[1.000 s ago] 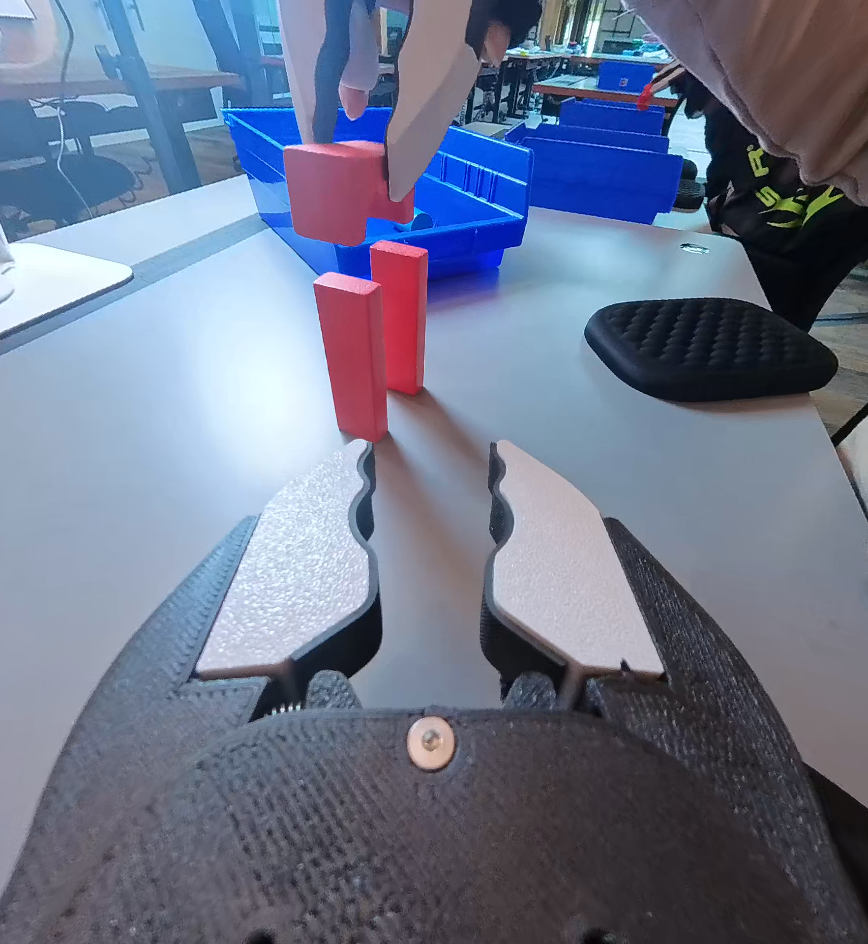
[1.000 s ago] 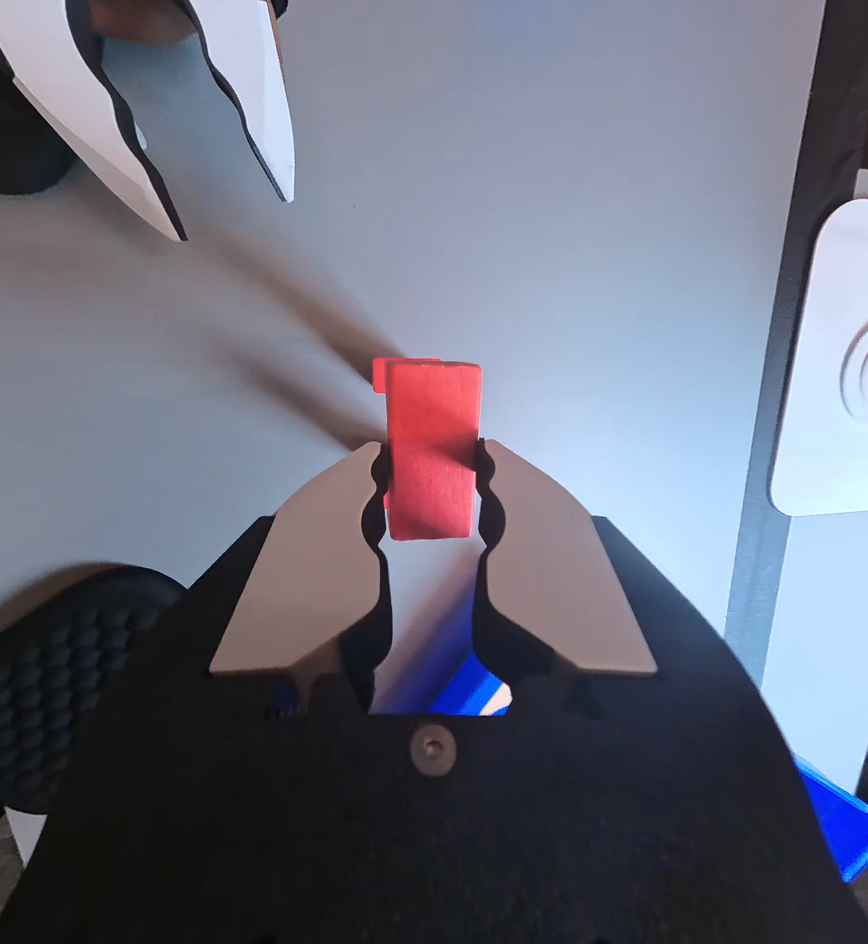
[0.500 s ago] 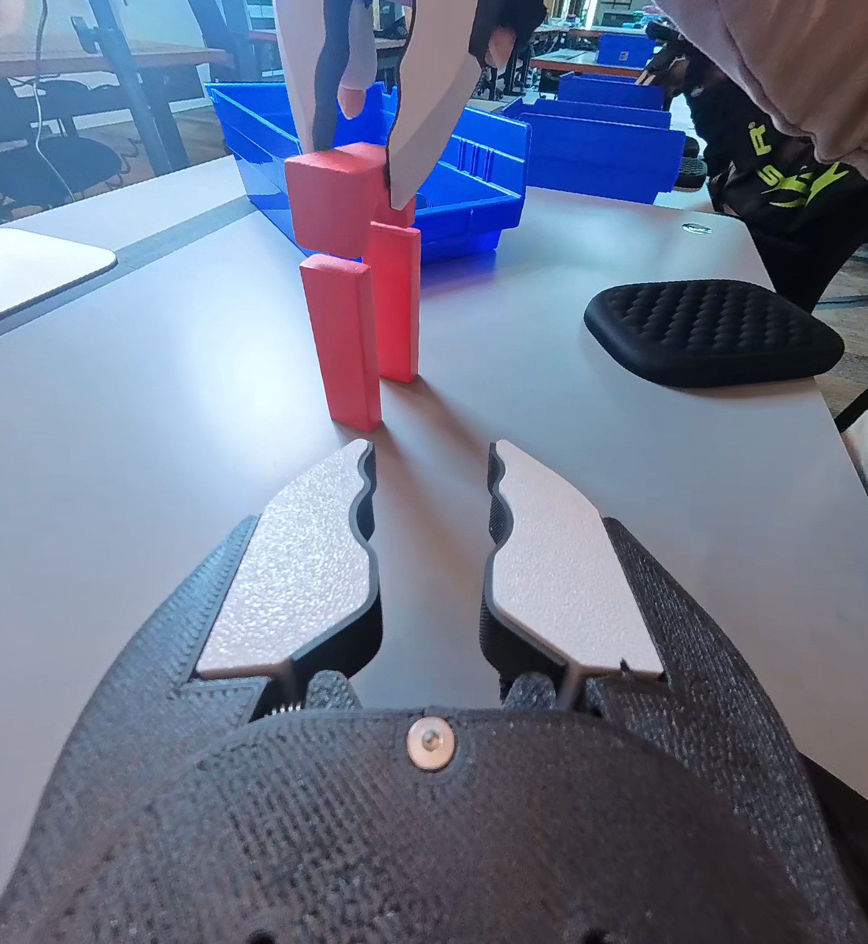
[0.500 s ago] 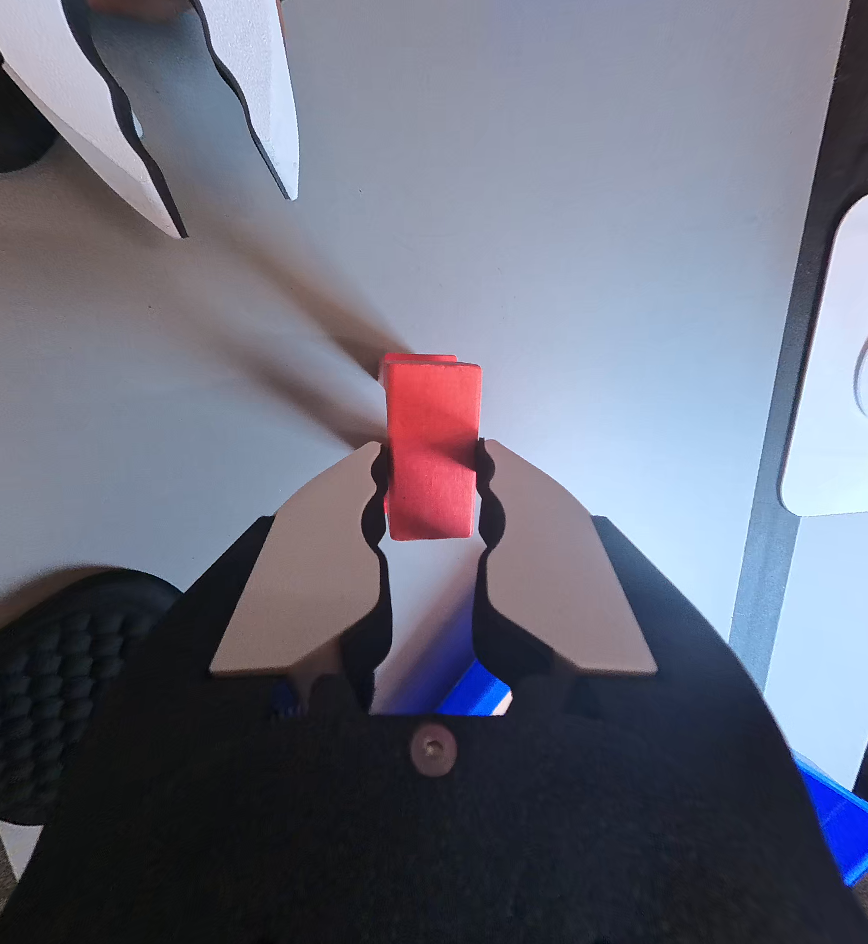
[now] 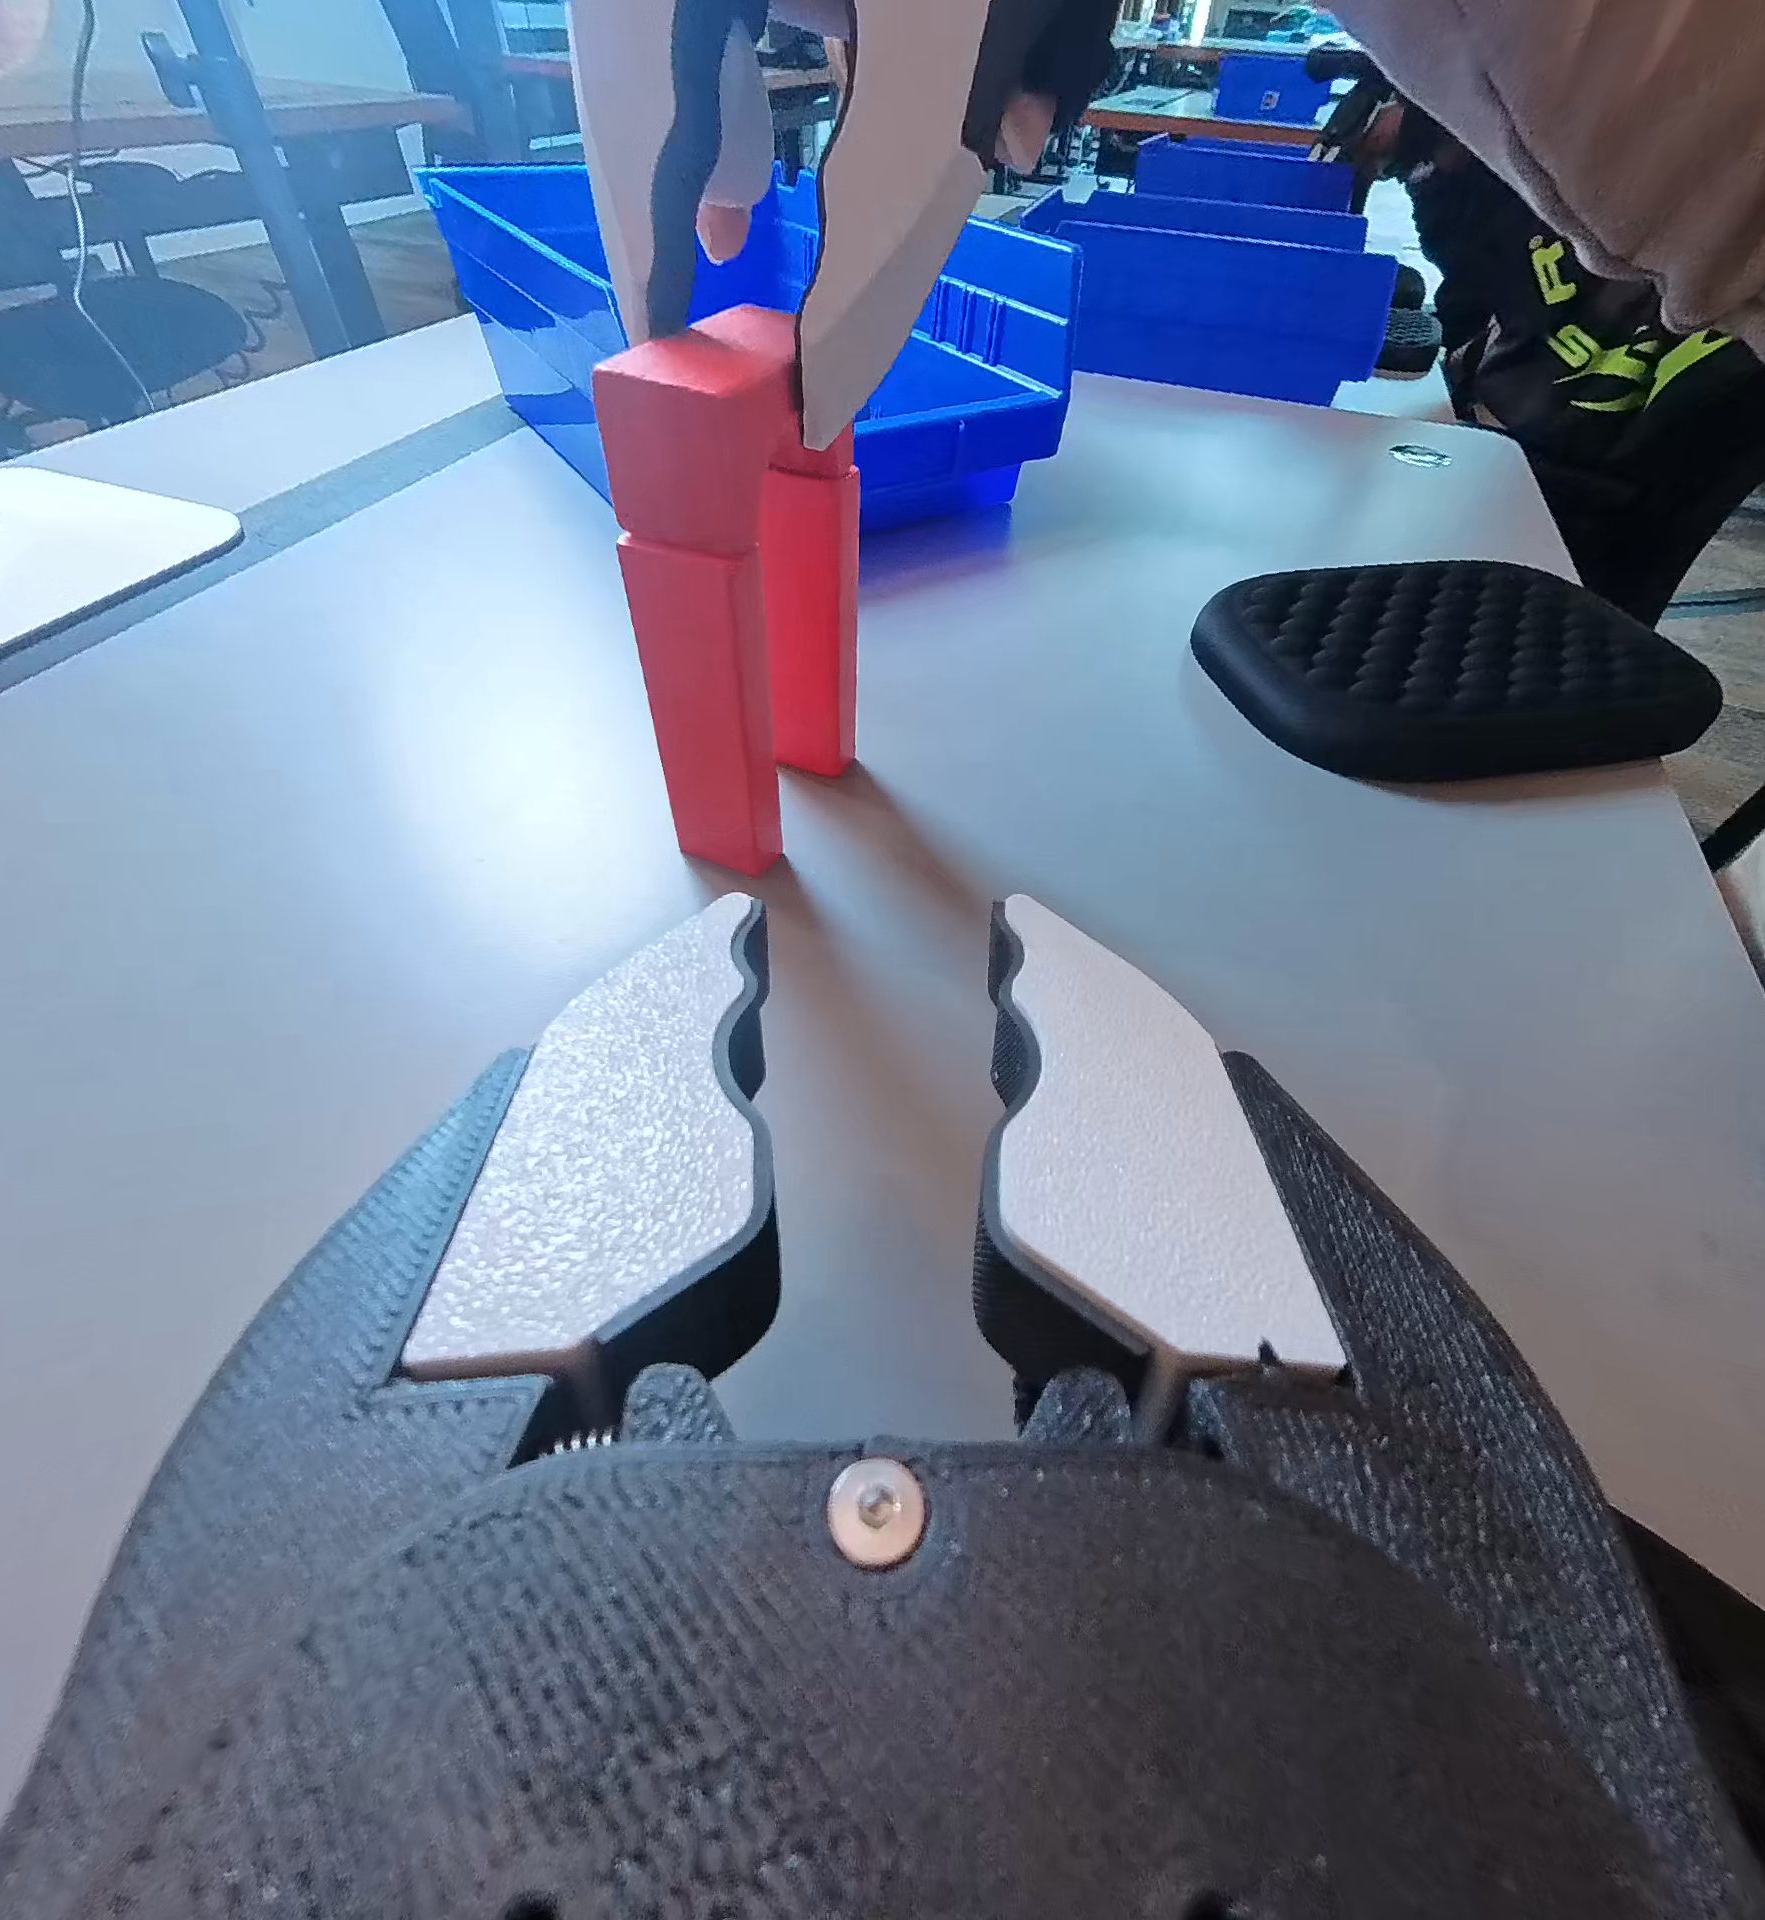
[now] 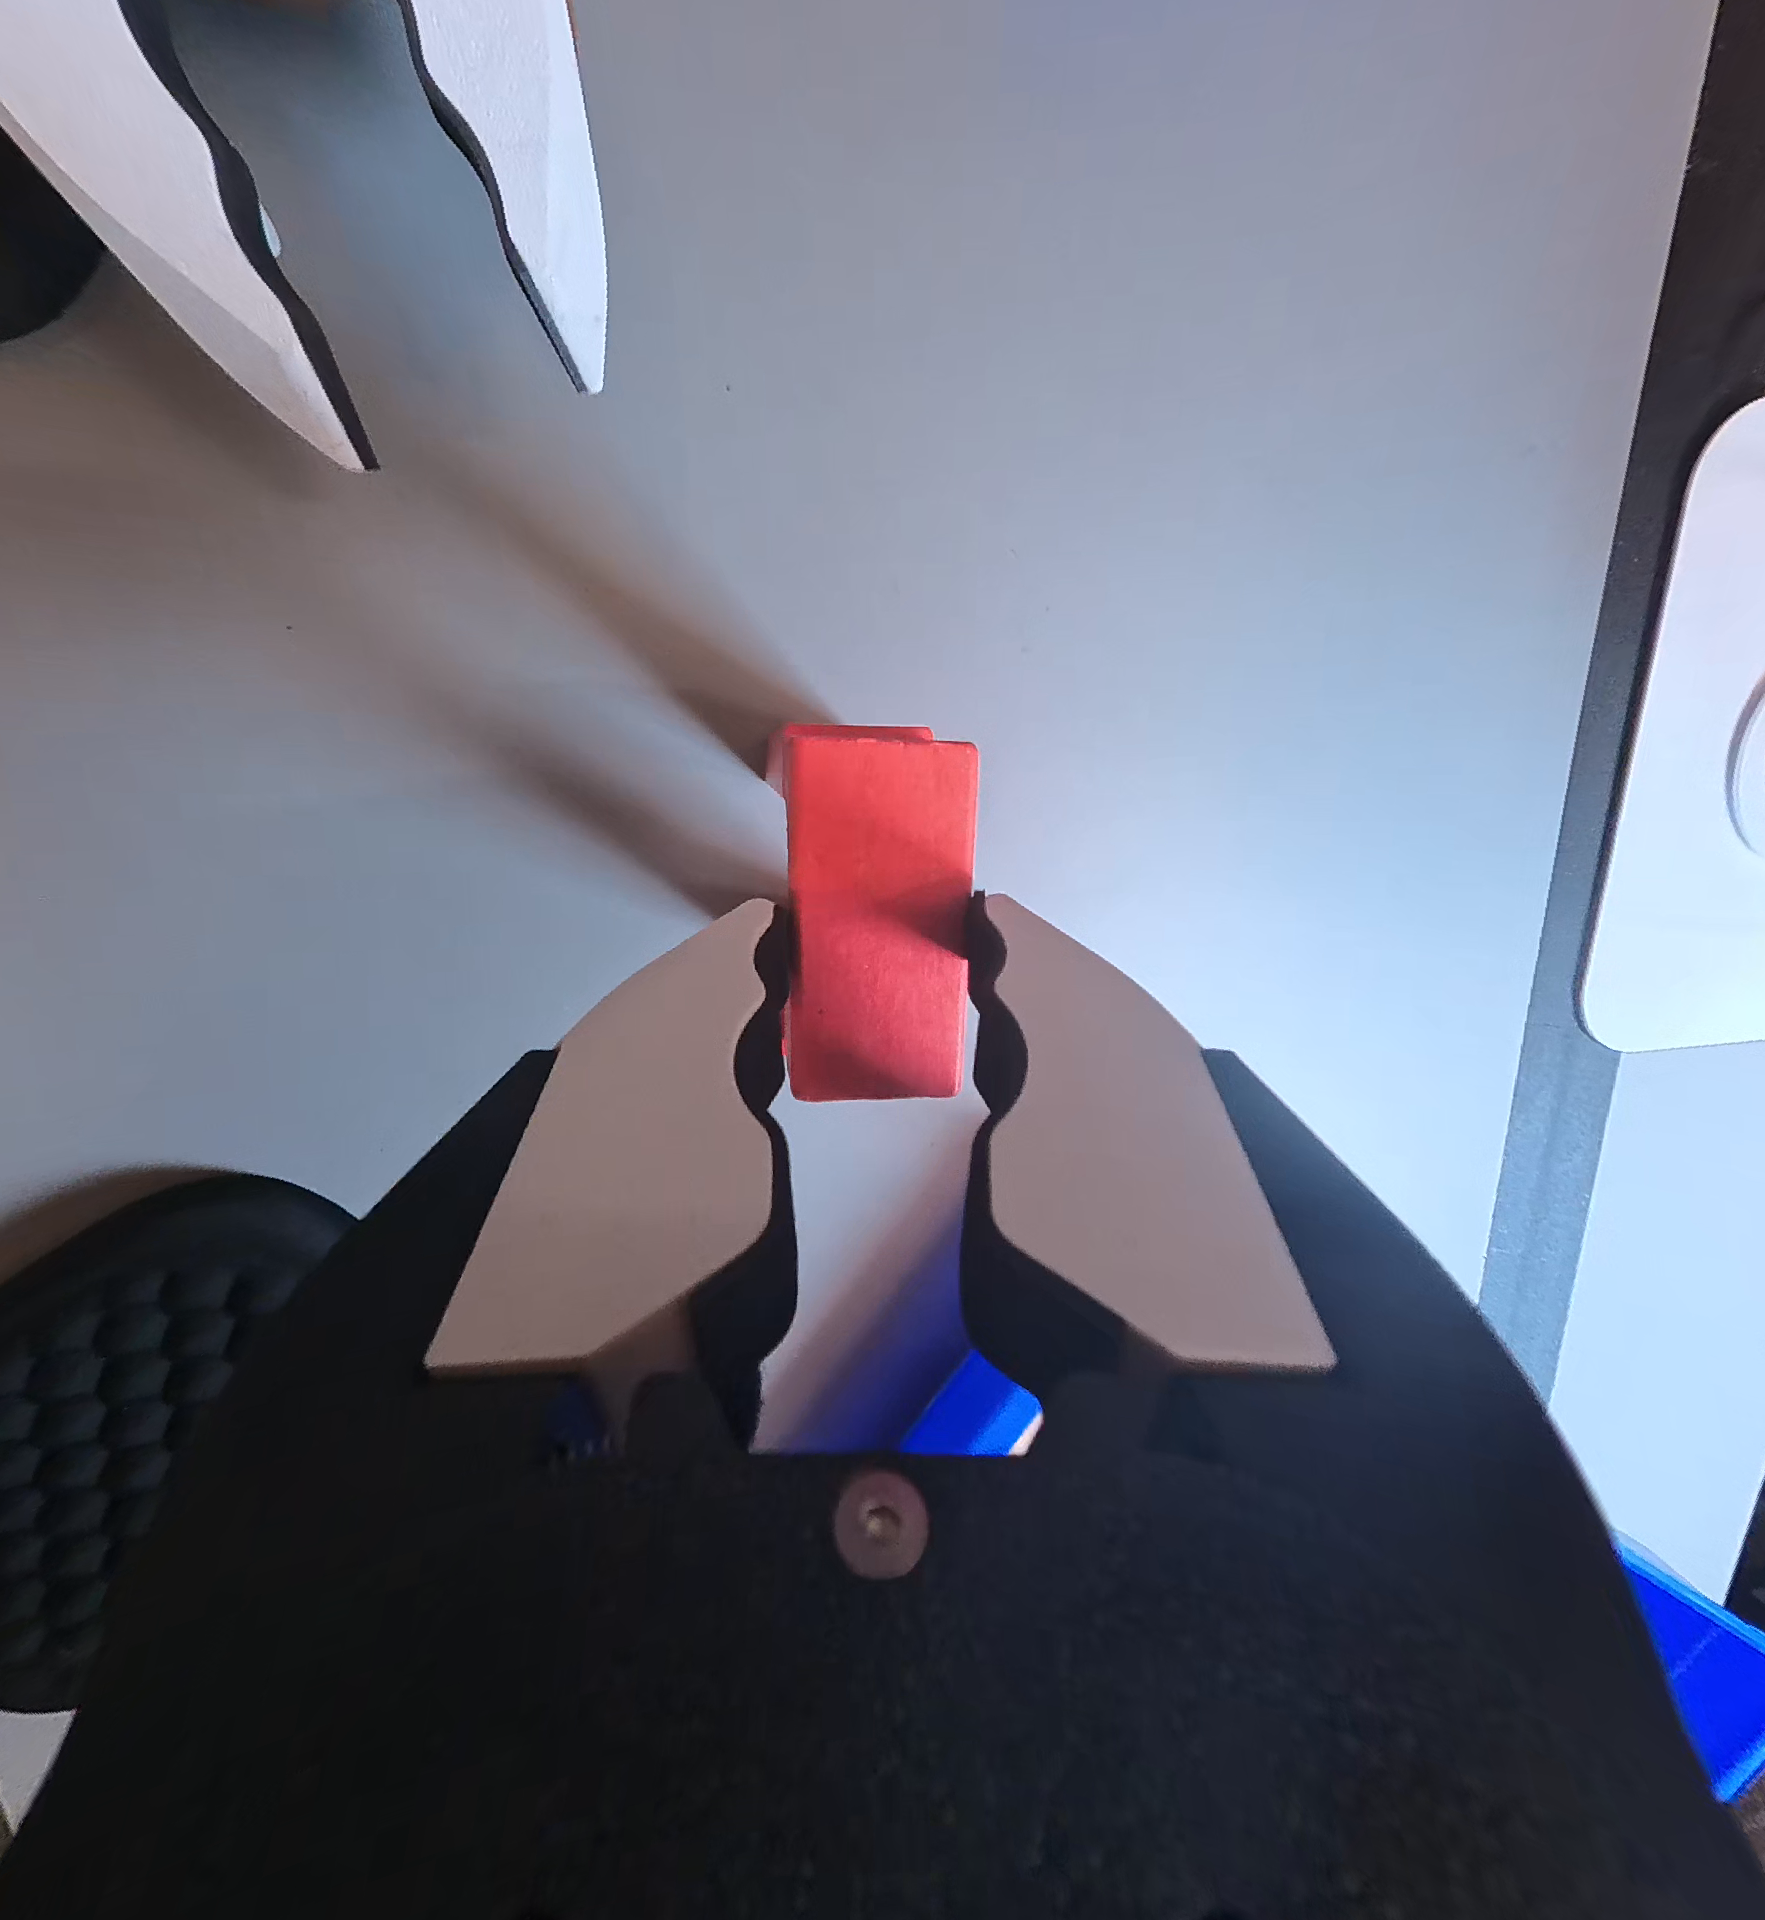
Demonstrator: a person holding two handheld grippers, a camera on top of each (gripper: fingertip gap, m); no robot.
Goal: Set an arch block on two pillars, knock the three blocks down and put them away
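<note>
The arch block (image 5: 686, 457) has come down onto both pillars (image 5: 717, 707), the right gripper (image 6: 873, 914) fingers still clamping it. The left gripper (image 5: 873, 914) hovers, fingers apart and empty. The blue bin (image 5: 961, 416) behind shows no contents.

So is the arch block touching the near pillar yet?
Touching: the left wrist view shows the arch block resting on the near pillar, no gap between them, with the right gripper clamping it.

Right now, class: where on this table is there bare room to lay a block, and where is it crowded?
Bare: between the left tongs and black pad; also left of the pillars, toward the white base. Crowded: around the arch block and blue bin.
</note>
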